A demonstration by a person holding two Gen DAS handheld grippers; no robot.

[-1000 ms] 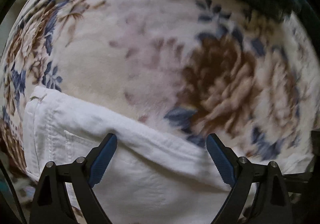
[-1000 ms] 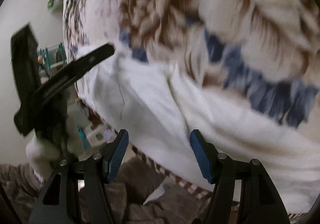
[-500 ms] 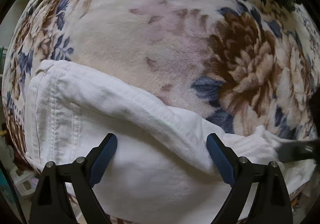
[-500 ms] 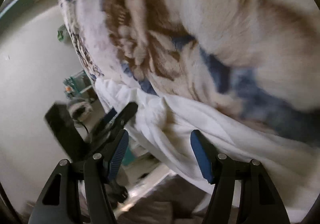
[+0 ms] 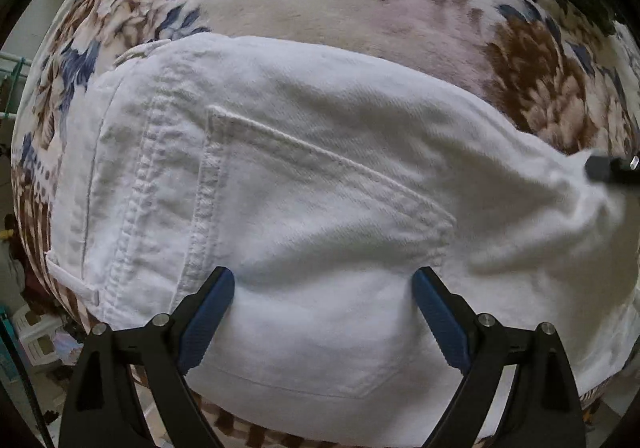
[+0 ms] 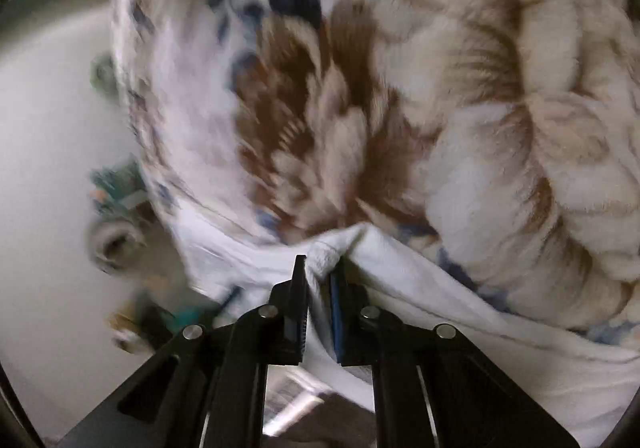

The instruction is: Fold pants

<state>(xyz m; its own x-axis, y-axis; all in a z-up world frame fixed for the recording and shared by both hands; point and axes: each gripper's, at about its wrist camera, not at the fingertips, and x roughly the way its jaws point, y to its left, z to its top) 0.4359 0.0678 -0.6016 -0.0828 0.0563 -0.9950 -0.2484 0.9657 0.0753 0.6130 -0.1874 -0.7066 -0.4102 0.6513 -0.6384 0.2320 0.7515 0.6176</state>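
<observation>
Floral blanket (image 5: 360,0): cream plush printed with brown and blue blooms, filling the upper half of both wrist views and lying under everything else.

White pants (image 5: 304,200): spread flat on the blanket, covering the centre of the left wrist view from 9 o'clock round to 3 o'clock. Double-stitched seams run down at 9 o'clock, a back pocket sits at centre with its point toward 6 o'clock, and a belt loop shows at 8 o'clock. In the right wrist view the same cloth (image 6: 460,312) runs from centre out to 4 o'clock (blurred there).

Left gripper (image 5: 323,302): at 6 o'clock, blue-padded fingers (image 5: 208,312) spread wide over the pocket area, nothing pinched between them.

Right gripper (image 6: 318,288): at 6 o'clock in its own view, jaws drawn nearly together and clamped on a bunched fold of the pants. Its dark tip (image 5: 608,168) appears at 3 o'clock in the left wrist view, touching the cloth's far edge.

Background clutter at 8 o'clock: too blurred to identify.
</observation>
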